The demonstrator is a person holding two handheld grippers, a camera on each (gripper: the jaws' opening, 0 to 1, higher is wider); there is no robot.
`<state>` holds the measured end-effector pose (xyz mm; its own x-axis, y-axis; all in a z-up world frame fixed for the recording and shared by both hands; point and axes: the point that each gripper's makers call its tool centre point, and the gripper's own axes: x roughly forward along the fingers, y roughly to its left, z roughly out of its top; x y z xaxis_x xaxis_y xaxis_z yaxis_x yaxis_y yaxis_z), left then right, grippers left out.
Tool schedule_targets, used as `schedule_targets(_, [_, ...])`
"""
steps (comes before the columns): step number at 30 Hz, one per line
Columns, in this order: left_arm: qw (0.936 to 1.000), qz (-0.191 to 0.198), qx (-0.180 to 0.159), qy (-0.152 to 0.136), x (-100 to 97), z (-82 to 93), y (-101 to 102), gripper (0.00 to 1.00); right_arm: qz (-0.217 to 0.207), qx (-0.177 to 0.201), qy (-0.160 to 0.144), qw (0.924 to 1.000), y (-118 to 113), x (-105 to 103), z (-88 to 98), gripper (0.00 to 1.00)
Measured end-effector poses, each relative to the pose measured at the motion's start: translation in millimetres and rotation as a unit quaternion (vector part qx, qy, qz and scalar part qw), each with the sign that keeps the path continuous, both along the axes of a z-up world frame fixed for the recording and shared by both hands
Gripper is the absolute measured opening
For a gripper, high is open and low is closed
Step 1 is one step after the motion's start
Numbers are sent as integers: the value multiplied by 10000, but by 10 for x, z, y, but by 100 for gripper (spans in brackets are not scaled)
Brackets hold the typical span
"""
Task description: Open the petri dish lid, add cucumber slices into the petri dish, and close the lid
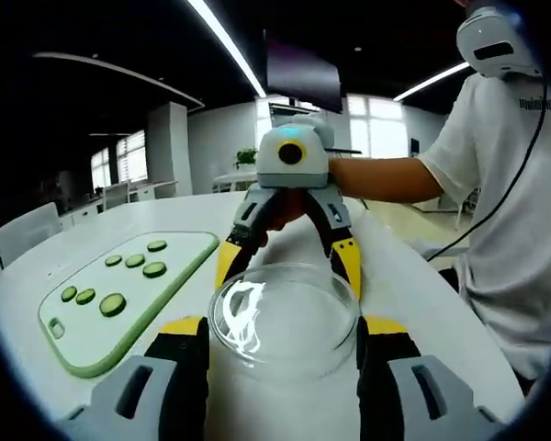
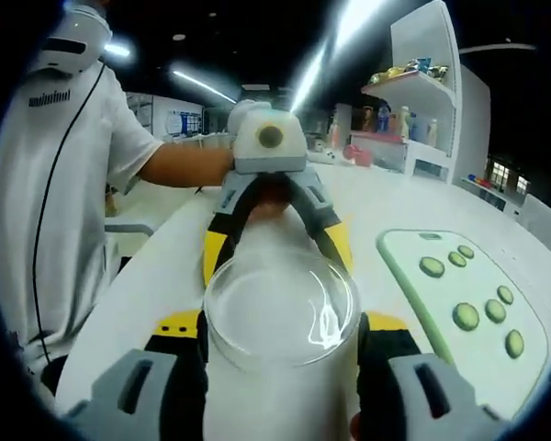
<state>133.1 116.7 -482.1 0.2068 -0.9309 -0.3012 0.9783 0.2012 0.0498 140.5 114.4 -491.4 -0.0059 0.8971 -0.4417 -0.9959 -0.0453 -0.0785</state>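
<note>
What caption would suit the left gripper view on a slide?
Two handheld grippers, left and right, bracket a clear petri dish on a white table, cucumber slices waiting on a green-edged board.

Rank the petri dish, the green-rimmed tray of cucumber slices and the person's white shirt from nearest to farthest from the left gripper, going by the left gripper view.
1. Petri dish: between the left gripper jaws, on the white table.
2. Green-rimmed tray of cucumber slices: left of the jaws, on the table.
3. White shirt: far right, beyond the table edge.
</note>
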Motion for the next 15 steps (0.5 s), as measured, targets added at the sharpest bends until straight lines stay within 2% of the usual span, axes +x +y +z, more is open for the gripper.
schedule_targets(15, [10000, -2, -34, 64, 20, -14, 8, 64, -23, 37, 25, 10000, 11, 16, 2, 64])
